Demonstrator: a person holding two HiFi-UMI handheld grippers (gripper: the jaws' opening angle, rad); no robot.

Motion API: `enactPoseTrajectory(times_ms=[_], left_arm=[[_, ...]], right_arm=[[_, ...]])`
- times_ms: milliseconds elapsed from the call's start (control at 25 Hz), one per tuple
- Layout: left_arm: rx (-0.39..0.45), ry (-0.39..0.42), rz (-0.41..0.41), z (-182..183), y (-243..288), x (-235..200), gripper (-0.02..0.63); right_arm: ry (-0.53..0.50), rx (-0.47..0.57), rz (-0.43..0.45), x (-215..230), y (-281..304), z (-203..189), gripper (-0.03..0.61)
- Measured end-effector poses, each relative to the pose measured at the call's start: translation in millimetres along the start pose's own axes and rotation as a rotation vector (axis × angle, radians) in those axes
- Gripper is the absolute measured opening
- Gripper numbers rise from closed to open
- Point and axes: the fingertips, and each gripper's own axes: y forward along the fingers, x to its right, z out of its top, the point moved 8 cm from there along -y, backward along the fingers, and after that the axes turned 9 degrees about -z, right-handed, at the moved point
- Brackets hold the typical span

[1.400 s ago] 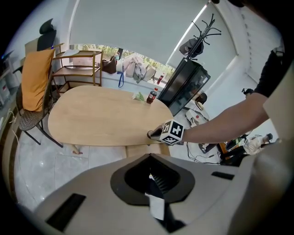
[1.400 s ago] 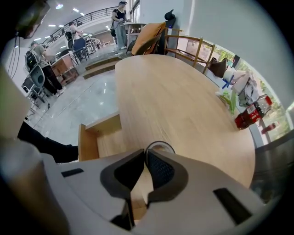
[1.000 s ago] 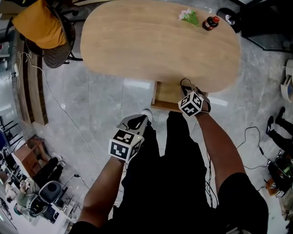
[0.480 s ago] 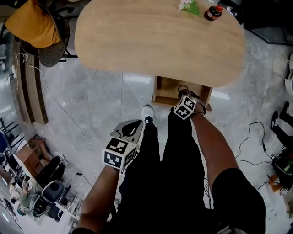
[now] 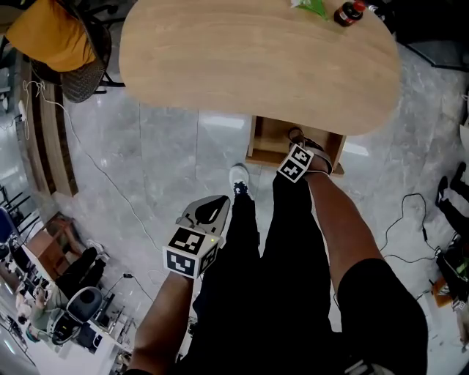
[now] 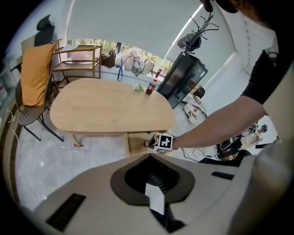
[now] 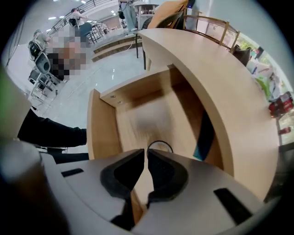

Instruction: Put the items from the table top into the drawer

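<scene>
The oval wooden bench (image 5: pixel 242 66) carries two things at its far right end: a dark bottle (image 5: pixel 348 12) with a red cap and a green item (image 5: pixel 311 6) just beside it. The bottle's label is too small to read.

The drawer (image 5: pixel 272 143) stands pulled out from under the bench's near edge. The right claw (image 7: pixel 147 153) is at the drawer's front. Its jaws are drawn together to a thin slit, with a strip of the drawer's front edge showing between them low down, so it is clamped on the drawer. Just past its tips is a thin black ring (image 7: pixel 158 145); I cannot tell what it belongs to. Inside the drawer a teal comb-like thing (image 7: pixel 202 137) lies along the right wall, and the rest of the wooden floor is blurred.

The left claw (image 6: pixel 149 156) hangs low beside the person's left leg, well apart from the bench and over the grey stone floor (image 5: pixel 161 168). Its jaws are together with nothing between them. Each claw's cube bears black-and-white square markers and no letters.

A chair (image 5: pixel 80 73) draped with an orange cloth (image 5: pixel 55 36) stands at the bench's far left. In the left gripper view, a black cabinet (image 6: pixel 183 75) stands beyond the bench's right end.
</scene>
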Motion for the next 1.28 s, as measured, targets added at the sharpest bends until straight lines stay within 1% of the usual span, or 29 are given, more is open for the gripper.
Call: enactPoseTrajectory(times_ms=[120, 240, 360, 440, 480, 520, 600, 640, 720, 800, 880, 1000, 1080, 1160, 1280], left_arm=[[0.036, 0.039, -0.018, 10, -21, 10, 0.005], [0.070, 0.105, -0.044, 24, -46, 26, 0.005], [0.104, 0.187, -0.065, 38, -72, 37, 0.005], [0.111, 0.245, -0.077, 37, -93, 45, 0.005], [0.114, 0.287, -0.075, 36, -105, 49, 0.005], [0.119, 0.341, -0.065, 37, -116, 51, 0.005], [0.137, 0.445, -0.037, 41, -140, 55, 0.005], [0.152, 0.474, -0.035, 43, -151, 56, 0.005], [0.197, 0.480, -0.079, 48, -171, 62, 0.005], [0.243, 0.467, -0.151, 51, -186, 73, 0.005], [0.281, 0.486, -0.206, 50, -196, 89, 0.005], [0.308, 0.543, -0.251, 43, -201, 111, 0.005], [0.308, 0.557, -0.271, 31, -205, 125, 0.005], [0.319, 0.575, -0.286, 21, -211, 139, 0.005], [0.346, 0.616, -0.287, 11, -217, 158, 0.005]], right_arm=[[-0.010, -0.007, -0.007, -4, -35, 3, 0.020], [0.019, -0.004, -0.021, -5, -85, 5, 0.020], [0.108, 0.032, -0.062, 4, -141, 10, 0.020], [0.195, 0.071, -0.064, -2, -185, 14, 0.020], [0.249, 0.100, -0.057, -5, -209, 16, 0.020], [0.314, 0.141, -0.054, -6, -234, 20, 0.020], [0.467, 0.254, -0.066, -5, -290, 26, 0.020], [0.537, 0.322, -0.081, -5, -320, 29, 0.020], [0.635, 0.454, -0.129, -9, -386, 33, 0.019], [0.700, 0.577, -0.178, -22, -451, 36, 0.020], [0.759, 0.696, -0.219, -39, -505, 37, 0.018], [0.828, 0.832, -0.256, -70, -558, 39, 0.020], [0.844, 0.877, -0.247, -94, -577, 41, 0.019], [0.831, 0.908, -0.237, -111, -593, 43, 0.020], [0.785, 0.958, -0.264, -124, -612, 41, 0.020]])
